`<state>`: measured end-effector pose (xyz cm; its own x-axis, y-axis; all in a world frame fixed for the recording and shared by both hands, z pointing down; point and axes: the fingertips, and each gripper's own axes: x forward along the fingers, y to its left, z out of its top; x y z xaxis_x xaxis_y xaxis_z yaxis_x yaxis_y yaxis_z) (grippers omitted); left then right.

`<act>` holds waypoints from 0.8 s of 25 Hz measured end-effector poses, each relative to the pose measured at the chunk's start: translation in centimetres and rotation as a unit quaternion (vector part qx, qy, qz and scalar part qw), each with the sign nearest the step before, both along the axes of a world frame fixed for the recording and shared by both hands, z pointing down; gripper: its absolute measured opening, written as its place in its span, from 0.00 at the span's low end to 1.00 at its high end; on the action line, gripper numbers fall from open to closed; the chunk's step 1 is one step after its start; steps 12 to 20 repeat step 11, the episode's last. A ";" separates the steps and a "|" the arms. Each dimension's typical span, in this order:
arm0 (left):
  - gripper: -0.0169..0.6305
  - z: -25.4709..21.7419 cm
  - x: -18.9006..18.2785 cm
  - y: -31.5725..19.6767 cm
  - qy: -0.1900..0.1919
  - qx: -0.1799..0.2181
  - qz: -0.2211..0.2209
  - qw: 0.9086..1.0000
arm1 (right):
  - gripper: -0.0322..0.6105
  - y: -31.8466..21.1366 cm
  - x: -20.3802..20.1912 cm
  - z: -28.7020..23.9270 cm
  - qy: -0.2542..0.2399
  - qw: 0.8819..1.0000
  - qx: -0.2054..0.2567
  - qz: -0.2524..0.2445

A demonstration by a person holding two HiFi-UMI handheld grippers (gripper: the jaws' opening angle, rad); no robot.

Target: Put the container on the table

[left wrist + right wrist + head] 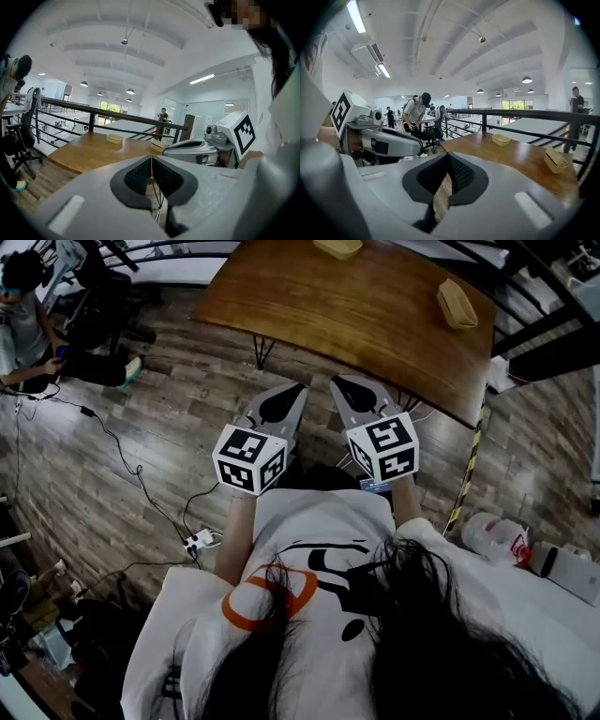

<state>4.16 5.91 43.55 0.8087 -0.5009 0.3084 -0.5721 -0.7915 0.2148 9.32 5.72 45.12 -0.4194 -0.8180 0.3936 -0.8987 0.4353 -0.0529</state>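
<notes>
The rounded brown wooden table stands ahead. Short of the table's near edge, the grey left gripper and grey right gripper have their jaws pressed together on nothing. A shallow tan rectangular container rests at the table's far edge, and a second tan container near the table's right end. No carry is in hand, so placement appears complete. Any further move would call for reaching forward over the table.

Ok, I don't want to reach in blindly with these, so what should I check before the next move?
1. Left gripper empty: ok, jaws shut on nothing.
2. Right gripper empty: ok, jaws shut on nothing.
3. Container on the table: ok, the far container and the right container both rest on it.
4. Grippers near a container: not ok, both are short of the table's near edge.
5. Containers empty: cannot tell.
</notes>
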 end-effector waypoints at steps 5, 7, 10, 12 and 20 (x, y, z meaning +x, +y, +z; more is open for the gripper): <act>0.03 0.1 0.0 0.7 -0.003 0.001 0.000 1.000 | 0.09 0.5 0.0 0.0 0.003 1.000 0.001 -0.002; 0.03 0.1 -0.1 0.8 -0.002 0.002 -0.002 1.000 | 0.09 0.6 0.0 0.2 0.004 1.000 0.001 -0.002; 0.03 0.1 -0.2 0.6 -0.002 0.004 -0.005 1.000 | 0.09 0.5 -0.1 0.3 0.005 1.000 0.003 -0.003; 0.03 0.1 -0.3 0.5 -0.002 0.005 -0.005 1.000 | 0.09 0.5 -0.1 0.3 0.006 1.000 0.003 -0.004; 0.03 0.1 -0.3 0.5 -0.002 0.005 -0.005 1.000 | 0.09 0.5 -0.1 0.3 0.006 1.000 0.003 -0.004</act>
